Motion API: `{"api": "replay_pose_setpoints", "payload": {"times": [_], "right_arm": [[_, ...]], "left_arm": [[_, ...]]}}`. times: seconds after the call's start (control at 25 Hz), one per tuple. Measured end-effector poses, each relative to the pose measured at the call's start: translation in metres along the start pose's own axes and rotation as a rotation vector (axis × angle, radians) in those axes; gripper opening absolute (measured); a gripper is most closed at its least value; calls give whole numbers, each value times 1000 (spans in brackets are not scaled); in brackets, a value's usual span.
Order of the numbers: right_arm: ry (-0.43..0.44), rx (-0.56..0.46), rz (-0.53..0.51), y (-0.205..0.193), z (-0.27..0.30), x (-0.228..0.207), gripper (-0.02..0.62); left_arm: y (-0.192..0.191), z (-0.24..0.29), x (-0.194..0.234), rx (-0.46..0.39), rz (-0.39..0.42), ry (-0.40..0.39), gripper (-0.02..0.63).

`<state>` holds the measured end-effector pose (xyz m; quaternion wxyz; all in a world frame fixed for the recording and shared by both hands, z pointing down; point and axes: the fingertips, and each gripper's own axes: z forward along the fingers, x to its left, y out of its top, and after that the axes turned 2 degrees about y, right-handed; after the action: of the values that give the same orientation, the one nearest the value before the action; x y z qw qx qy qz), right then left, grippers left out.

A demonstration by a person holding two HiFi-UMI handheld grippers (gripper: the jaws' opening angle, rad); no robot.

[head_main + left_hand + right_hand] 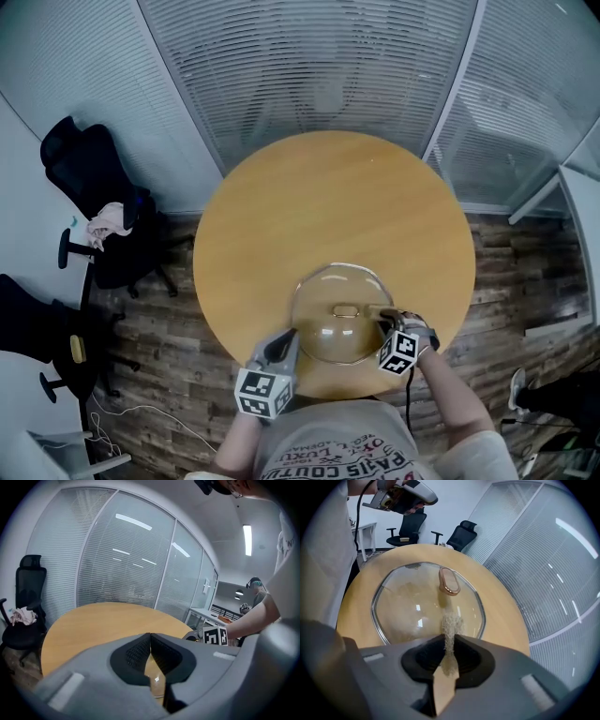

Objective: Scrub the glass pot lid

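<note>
Head view: shirt (pixel 342 452) print unreadable; right tool (pixel 449 643) pinches scrubber (pixel 451 625) on lid (pixel 405 602).

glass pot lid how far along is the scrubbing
Setup looks done: the glass pot lid lies dome-up on the table, and the left gripper seems clamped on its rim. In hand: the right gripper pinches a scrub pad over the glass near the knob. No suds or marks show, so the scrubbing is left.

Grey left gripper (pixel 287 341), right gripper (pixel 385 320), black pads (pixel 136 656), black-and-white marker cubes (pixel 263 392), grey red-lettered T-shirt (pixel 328 439), black cable (pixel 408 405)
</note>
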<state>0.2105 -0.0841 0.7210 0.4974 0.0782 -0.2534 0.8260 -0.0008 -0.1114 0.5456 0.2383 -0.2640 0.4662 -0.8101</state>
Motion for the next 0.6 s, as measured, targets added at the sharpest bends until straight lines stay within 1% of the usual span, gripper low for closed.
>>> {"api": "replay_pose_setpoints", "payload": {"times": [0.28, 0.6], "right_arm": [[-22, 51, 124, -1, -11, 21, 60], [-54, 164, 283, 10, -17, 51, 60]], "left_arm": [[-4, -11, 4, 7, 9, -45, 8], [-17, -32, 21, 16, 12, -85, 8]]}}
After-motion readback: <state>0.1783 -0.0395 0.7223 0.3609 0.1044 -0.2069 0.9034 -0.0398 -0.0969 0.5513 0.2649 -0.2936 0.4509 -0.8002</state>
